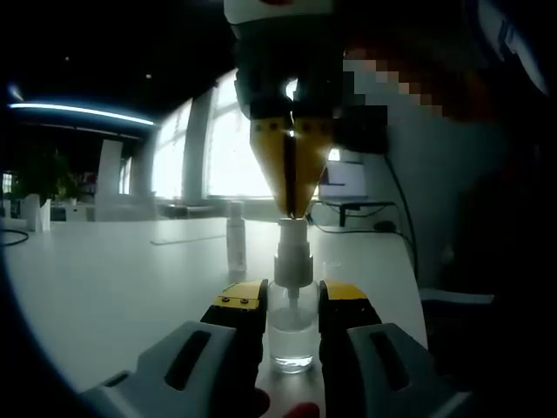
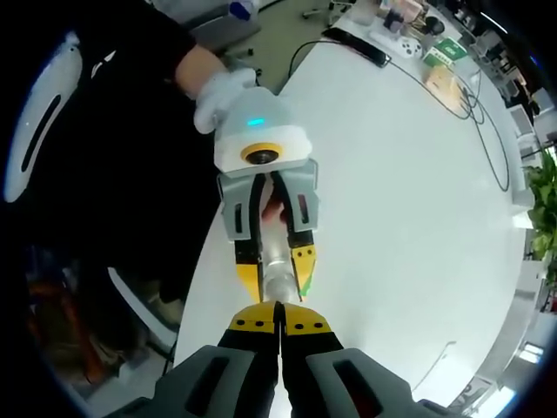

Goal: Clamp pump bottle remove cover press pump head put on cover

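A small clear pump bottle (image 1: 291, 326) stands upright on the white table (image 1: 113, 279), and my left gripper (image 1: 291, 296) is shut on its body from both sides. The white pump head (image 1: 293, 237) rises above the yellow jaw tips. From above, my right gripper (image 1: 293, 207) comes down with its jaws shut, tips touching the top of the pump head. The clear cover (image 1: 235, 239) stands upright on the table just behind the bottle. In the right gripper view, my right gripper (image 2: 278, 313) points straight down at the bottle (image 2: 280, 280), held by the left gripper (image 2: 277, 261).
The bottle stands close to the table's near edge (image 2: 204, 261). A gloved hand (image 2: 222, 91) holds the left gripper. Cables (image 2: 487, 131) and small items (image 2: 409, 22) lie at the table's far end. A monitor (image 1: 344, 178) stands behind.
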The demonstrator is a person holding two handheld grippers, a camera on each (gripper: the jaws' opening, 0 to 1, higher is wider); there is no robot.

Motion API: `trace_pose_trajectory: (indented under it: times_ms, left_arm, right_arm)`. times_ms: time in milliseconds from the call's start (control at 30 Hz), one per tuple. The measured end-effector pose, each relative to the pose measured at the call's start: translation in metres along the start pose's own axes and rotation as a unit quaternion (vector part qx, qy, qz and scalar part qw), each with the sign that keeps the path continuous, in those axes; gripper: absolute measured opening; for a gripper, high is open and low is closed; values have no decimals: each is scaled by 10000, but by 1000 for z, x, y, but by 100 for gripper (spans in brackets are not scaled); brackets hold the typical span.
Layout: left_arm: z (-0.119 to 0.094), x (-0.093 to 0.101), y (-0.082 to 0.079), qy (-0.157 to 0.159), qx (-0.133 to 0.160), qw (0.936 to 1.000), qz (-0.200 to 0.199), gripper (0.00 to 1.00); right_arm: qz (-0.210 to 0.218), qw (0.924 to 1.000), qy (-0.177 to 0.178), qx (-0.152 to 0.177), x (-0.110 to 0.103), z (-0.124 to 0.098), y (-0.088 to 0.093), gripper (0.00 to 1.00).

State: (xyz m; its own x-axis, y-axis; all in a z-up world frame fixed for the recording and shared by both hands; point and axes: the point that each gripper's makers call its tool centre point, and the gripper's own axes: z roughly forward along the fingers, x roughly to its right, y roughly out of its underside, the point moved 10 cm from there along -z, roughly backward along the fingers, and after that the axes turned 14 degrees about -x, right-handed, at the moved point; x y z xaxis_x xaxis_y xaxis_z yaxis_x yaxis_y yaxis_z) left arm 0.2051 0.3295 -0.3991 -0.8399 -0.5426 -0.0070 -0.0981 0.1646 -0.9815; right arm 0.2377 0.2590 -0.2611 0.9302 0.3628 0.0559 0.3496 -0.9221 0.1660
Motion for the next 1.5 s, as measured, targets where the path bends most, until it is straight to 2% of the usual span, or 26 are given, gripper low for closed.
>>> trace_pose_trajectory:
  times_ms: [900, 1100, 1300, 1400, 1500]
  left_arm:
    - [0, -1, 0, 4, -5, 10000, -29, 15]
    - [0, -1, 0, -2, -7, 10000, -25, 15]
    - [0, -1, 0, -2, -7, 10000, -21, 15]
    - [0, -1, 0, -2, -6, 10000, -16, 15]
    - [0, -2, 0, 0, -5, 10000, -9, 15]
  right_arm:
    - [-11, 10000, 26, -31, -1, 1, -1, 0]
    - [-104, 9998, -21, -196, -1, 5, -6, 0]
    - [-197, 9988, 114, -424, -3, 5, -10, 0]
    - [-181, 9991, 137, -349, -2, 0, -6, 0]
    - [-37, 9998, 5, -199, 1, 0, -3, 0]
